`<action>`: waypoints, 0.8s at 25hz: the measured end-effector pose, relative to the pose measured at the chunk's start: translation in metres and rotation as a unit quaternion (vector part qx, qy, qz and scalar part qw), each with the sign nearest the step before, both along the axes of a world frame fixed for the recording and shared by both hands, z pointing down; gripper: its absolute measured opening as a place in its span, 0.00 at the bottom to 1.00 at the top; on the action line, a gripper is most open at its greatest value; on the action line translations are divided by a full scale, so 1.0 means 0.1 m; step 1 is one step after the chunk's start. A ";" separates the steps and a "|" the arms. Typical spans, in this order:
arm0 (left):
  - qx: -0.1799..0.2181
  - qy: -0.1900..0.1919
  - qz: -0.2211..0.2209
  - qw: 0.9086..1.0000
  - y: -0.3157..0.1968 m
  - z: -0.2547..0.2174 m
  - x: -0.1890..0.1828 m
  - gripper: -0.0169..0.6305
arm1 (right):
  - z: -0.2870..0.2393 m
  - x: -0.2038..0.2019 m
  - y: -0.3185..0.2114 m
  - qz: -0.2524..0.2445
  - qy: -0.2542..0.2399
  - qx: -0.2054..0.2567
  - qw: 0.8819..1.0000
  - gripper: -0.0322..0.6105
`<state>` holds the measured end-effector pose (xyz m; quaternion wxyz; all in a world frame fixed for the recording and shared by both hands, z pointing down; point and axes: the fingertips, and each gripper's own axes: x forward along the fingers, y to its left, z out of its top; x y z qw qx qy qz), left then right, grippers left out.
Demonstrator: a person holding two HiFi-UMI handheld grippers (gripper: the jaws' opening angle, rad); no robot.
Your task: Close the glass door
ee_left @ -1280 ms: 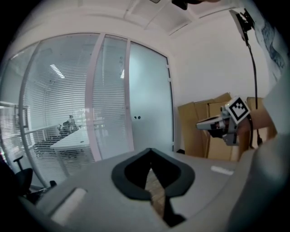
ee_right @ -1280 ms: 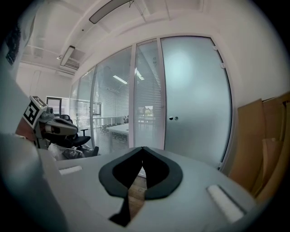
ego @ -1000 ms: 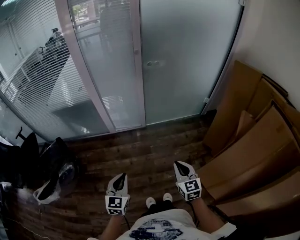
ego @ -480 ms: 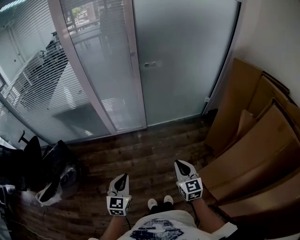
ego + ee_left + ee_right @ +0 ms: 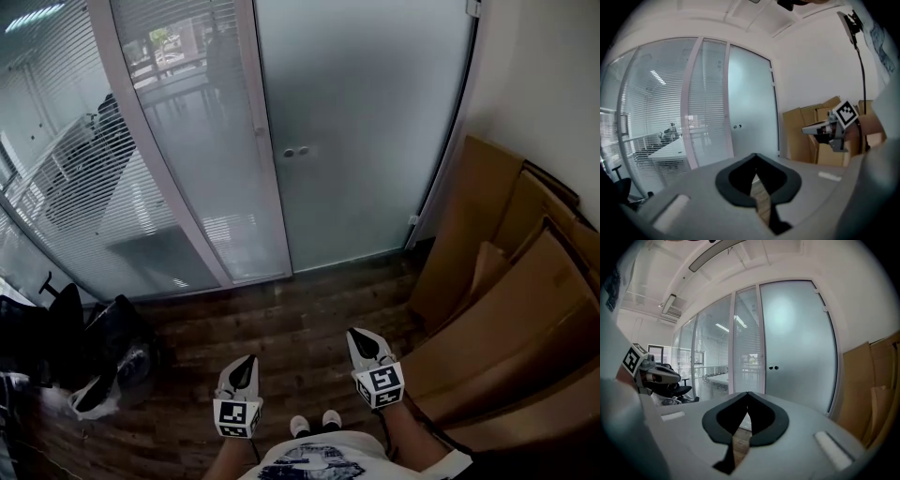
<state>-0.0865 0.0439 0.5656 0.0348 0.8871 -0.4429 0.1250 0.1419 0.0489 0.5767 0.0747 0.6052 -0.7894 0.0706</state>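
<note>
Floorboards (image 5: 298, 314) underlie left tool (image 5: 245, 362) and right tool (image 5: 363, 337), both shut, empty.

Floor (image 5: 300, 309) open ahead to glass door (image 5: 366, 141); cardboard (image 5: 511, 281) crowds right, chair (image 5: 58, 323) left.

The left gripper (image 5: 755, 159), jaws together and empty, faces the frosted glass door (image 5: 752, 103).

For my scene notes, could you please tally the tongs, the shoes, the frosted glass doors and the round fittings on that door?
Tongs: 2, the left tongs and the right tongs
White shoes: 2
Frosted glass door: 1
Round fittings on that door: 2
Total: 7
</note>
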 end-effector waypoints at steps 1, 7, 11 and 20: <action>0.003 -0.001 -0.001 1.000 -0.02 -0.02 0.03 0.03 | -0.02 0.03 -0.03 -0.001 -0.001 0.003 1.000 0.06; 0.015 0.000 0.001 1.000 -0.06 0.03 0.13 0.03 | -0.04 0.14 -0.13 -0.003 -0.008 0.010 1.000 0.06; 0.015 0.000 -0.004 1.000 -0.10 -0.02 0.18 0.03 | -0.04 0.17 -0.18 -0.005 -0.006 0.012 1.000 0.06; 0.013 0.004 -0.006 1.000 -0.15 -0.02 0.30 0.03 | -0.04 0.27 -0.18 -0.009 0.004 0.021 1.000 0.06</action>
